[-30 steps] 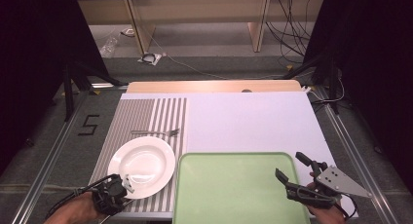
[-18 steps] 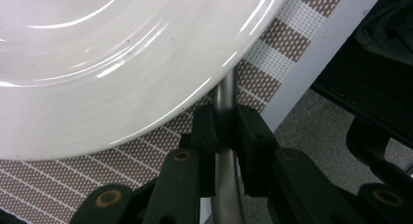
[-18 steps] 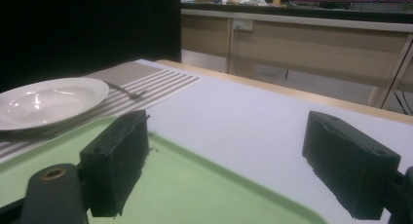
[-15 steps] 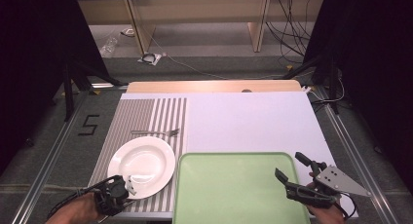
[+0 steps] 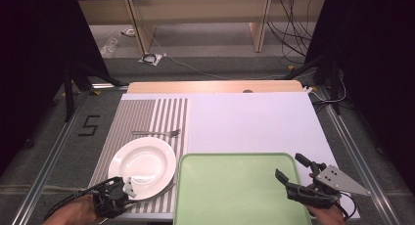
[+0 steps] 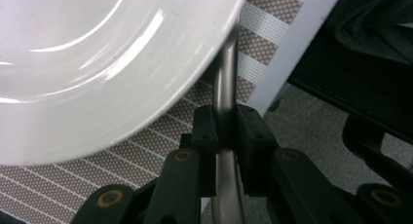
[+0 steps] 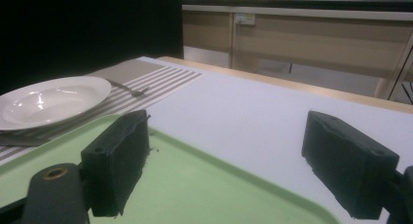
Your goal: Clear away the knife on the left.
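My left gripper (image 6: pixel 226 132) is shut on a grey metal utensil handle (image 6: pixel 227 73), which runs from between the jaws under the rim of the white plate (image 6: pixel 97 63); its far end is hidden. In the high view this gripper (image 5: pixel 119 191) sits at the near edge of the plate (image 5: pixel 143 165) on the striped placemat (image 5: pixel 142 115). My right gripper (image 5: pixel 291 168) is open over the right end of the green tray (image 5: pixel 230 191), nothing between its fingers. In the right gripper view (image 7: pixel 226 158) the jaws stand wide apart above the tray (image 7: pixel 195 185).
A fork (image 5: pixel 156 133) lies on the placemat just beyond the plate, its tines pointing right. The white table top (image 5: pixel 249 122) stretches behind the tray. The table's near edge is right by both grippers, with dark floor at either side.
My left gripper has drawn back slightly toward the table's near edge, still at the plate's rim. The right gripper has barely shifted and stays open.
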Available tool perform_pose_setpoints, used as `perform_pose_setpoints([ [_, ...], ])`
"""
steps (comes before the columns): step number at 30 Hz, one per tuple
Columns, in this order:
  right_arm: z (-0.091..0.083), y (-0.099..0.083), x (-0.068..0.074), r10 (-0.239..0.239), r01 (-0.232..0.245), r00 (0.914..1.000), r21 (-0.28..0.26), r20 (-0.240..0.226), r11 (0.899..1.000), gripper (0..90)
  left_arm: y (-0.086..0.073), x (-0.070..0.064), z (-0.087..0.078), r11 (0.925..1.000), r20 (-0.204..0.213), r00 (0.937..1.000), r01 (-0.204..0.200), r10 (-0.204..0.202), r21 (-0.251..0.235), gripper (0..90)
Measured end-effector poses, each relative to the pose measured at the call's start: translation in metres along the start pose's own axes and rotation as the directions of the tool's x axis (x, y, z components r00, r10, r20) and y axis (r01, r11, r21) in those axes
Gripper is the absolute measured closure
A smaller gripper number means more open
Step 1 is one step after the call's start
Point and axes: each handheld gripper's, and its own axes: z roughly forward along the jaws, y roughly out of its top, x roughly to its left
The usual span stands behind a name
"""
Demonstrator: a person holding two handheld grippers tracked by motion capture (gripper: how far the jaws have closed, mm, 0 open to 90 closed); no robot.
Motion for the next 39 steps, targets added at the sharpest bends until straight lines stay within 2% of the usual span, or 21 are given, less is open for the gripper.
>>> perform_pose_setpoints([
  [4, 0.001, 0.000, 0.001, -0.003, 0.003, 1.0000, 0.000, -0.007, 1.000, 18.3, -0.002, -0.003, -0.004, 1.0000, -0.009, 1.0000, 0.003, -0.003, 0.000, 79.1],
  [7, 0.001, 0.000, 0.001, -0.005, 0.006, 1.0000, 0.004, -0.007, 1.000, 18.3, -0.005, -0.004, -0.005, 1.0000, 0.007, 1.0000, 0.007, -0.007, -0.007, 79.2],
  [11, 0.001, 0.000, 0.001, -0.002, 0.002, 1.0000, 0.002, -0.008, 1.000, 18.3, -0.007, -0.004, -0.005, 1.0000, 0.003, 1.0000, 0.009, -0.009, 0.000, 79.2],
  [17, 0.001, 0.000, 0.002, -0.008, 0.008, 0.9999, 0.007, -0.008, 1.000, 18.3, -0.006, -0.008, -0.011, 0.9994, 0.019, 0.9998, 0.006, -0.005, -0.035, 79.2],
  [21, 0.002, -0.001, 0.002, -0.004, 0.004, 0.9999, 0.008, -0.010, 1.000, 18.3, -0.003, -0.010, -0.018, 0.9967, 0.053, 0.9985, 0.022, -0.018, -0.078, 79.1],
  [24, 0.002, 0.000, 0.002, -0.006, 0.006, 0.9999, 0.007, -0.010, 1.000, 18.2, 0.005, -0.013, -0.023, 0.9891, 0.084, 0.9958, 0.047, -0.035, -0.140, 79.1],
  [25, 0.002, 0.000, 0.002, -0.007, 0.007, 0.9999, 0.007, -0.009, 1.000, 18.2, 0.010, -0.014, -0.025, 0.9838, 0.098, 0.9937, 0.070, -0.054, -0.165, 79.2],
  [28, 0.002, 0.000, 0.002, -0.007, 0.007, 0.9999, 0.005, -0.010, 1.000, 18.3, 0.022, -0.018, -0.029, 0.9729, 0.101, 0.9926, 0.088, -0.068, -0.214, 79.1],
  [35, 0.001, 0.000, 0.002, -0.002, 0.002, 1.0000, 0.007, -0.010, 1.000, 18.2, 0.055, -0.027, -0.034, 0.9497, 0.116, 0.9848, 0.157, -0.129, -0.271, 79.1],
  [36, 0.000, 0.001, 0.002, -0.004, 0.004, 1.0000, 0.010, -0.006, 1.000, 18.2, 0.057, -0.028, -0.034, 0.9454, 0.121, 0.9830, 0.168, -0.139, -0.280, 79.1],
  [37, 0.001, 0.001, 0.002, -0.003, 0.003, 1.0000, 0.007, -0.007, 1.000, 18.3, 0.062, -0.028, -0.034, 0.9363, 0.126, 0.9798, 0.186, -0.155, -0.298, 79.1],
  [39, 0.000, 0.001, 0.002, -0.005, 0.005, 1.0000, 0.002, -0.006, 1.000, 18.3, 0.068, -0.030, -0.034, 0.9285, 0.138, 0.9778, 0.194, -0.158, -0.316, 79.1],
])
